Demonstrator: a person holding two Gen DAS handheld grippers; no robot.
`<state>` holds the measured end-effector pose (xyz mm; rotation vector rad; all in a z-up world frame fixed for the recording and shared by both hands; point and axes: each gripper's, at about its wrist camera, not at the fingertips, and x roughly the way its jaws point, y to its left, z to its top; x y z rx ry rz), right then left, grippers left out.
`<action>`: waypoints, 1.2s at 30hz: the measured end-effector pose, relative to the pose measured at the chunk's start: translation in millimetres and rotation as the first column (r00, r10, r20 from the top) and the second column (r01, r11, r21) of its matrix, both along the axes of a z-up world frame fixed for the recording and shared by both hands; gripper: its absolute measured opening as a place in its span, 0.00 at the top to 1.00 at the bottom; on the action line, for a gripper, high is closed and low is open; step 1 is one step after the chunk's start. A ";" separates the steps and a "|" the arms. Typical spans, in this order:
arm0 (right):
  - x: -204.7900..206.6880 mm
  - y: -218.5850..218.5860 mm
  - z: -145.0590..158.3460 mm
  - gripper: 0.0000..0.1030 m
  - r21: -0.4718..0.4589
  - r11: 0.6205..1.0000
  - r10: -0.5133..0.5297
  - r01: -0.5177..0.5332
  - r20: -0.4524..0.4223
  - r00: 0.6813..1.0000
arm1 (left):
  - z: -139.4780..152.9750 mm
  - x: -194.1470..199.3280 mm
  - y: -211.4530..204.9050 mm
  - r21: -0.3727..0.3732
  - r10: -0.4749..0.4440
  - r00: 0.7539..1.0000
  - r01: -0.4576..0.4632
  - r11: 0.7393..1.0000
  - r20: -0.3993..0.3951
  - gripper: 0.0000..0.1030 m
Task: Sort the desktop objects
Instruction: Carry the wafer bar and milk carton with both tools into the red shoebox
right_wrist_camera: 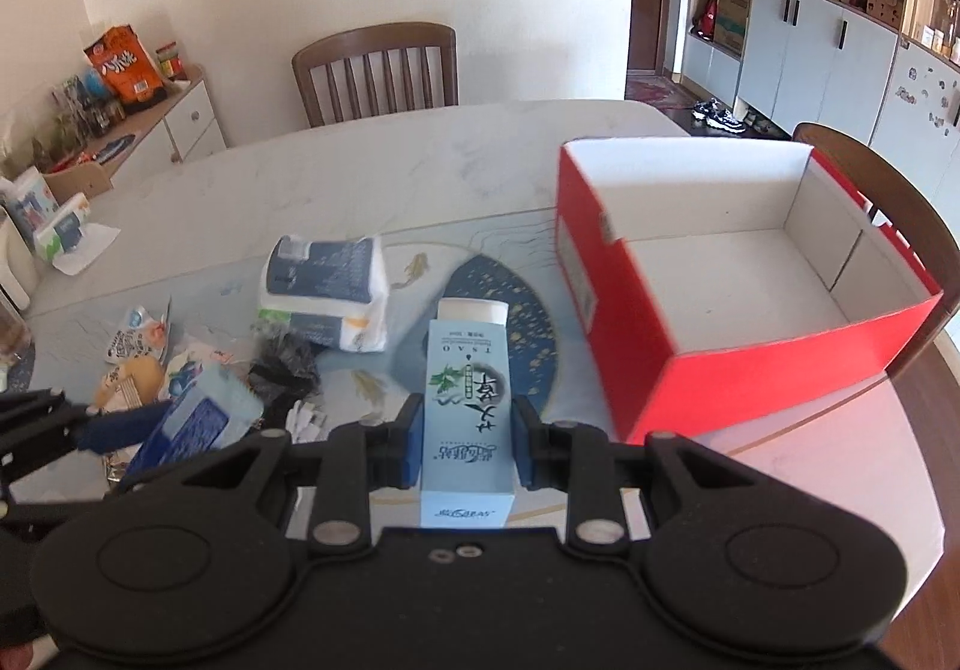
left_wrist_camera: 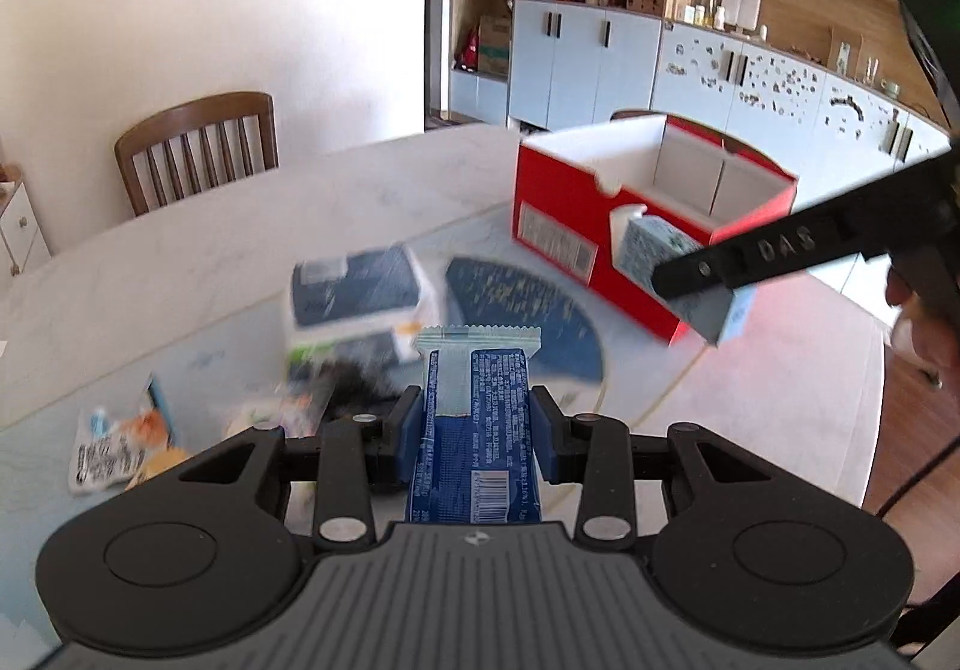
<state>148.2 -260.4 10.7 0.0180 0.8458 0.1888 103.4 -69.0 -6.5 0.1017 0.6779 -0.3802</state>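
Note:
My left gripper (left_wrist_camera: pixel 476 407) is shut on a long blue snack packet (left_wrist_camera: pixel 474 370), held above the table. My right gripper (right_wrist_camera: pixel 468 413) is shut on a pale blue carton with a leaf print (right_wrist_camera: pixel 465 400), also held in the air. An open red cardboard box (right_wrist_camera: pixel 750 382) with a white, bare inside stands to the right. In the left wrist view the carton (left_wrist_camera: pixel 654 250) hangs just in front of the red box (left_wrist_camera: pixel 558 214), under a black finger (left_wrist_camera: pixel 750 257) of the right gripper. The blue packet (right_wrist_camera: pixel 192 418) shows low at the left in the right wrist view.
A tissue pack (right_wrist_camera: pixel 324 292), snack wrappers (right_wrist_camera: pixel 132 346) and a crumpled black item (right_wrist_camera: pixel 282 370) lie on the marble table (right_wrist_camera: pixel 390 172). Wooden chairs (right_wrist_camera: pixel 375 69) stand behind the table and the box. A low cabinet with clutter (right_wrist_camera: pixel 120 129) is at the left.

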 end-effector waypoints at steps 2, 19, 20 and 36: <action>1.4 -10.7 6.6 0.74 -0.019 0.999 0.028 -0.028 0.009 1.000 | 8.5 6.5 -13.3 -0.012 0.014 1.000 -0.014 1.000 0.006 0.66; 46.3 -125.2 26.6 0.74 0.002 0.996 0.085 -0.085 0.050 0.995 | 45.9 71.9 -145.9 0.019 0.017 0.997 -0.019 1.000 0.076 0.66; 49.0 -131.2 25.8 0.74 0.005 0.997 0.080 -0.080 0.046 0.996 | 47.5 75.6 -152.7 0.024 0.011 0.997 -0.013 1.000 0.077 0.66; 102.8 -203.9 2.6 0.74 -0.018 0.999 0.032 -0.032 -0.010 0.999 | 27.1 156.0 -240.3 0.109 -0.072 0.997 0.071 0.991 -0.003 0.66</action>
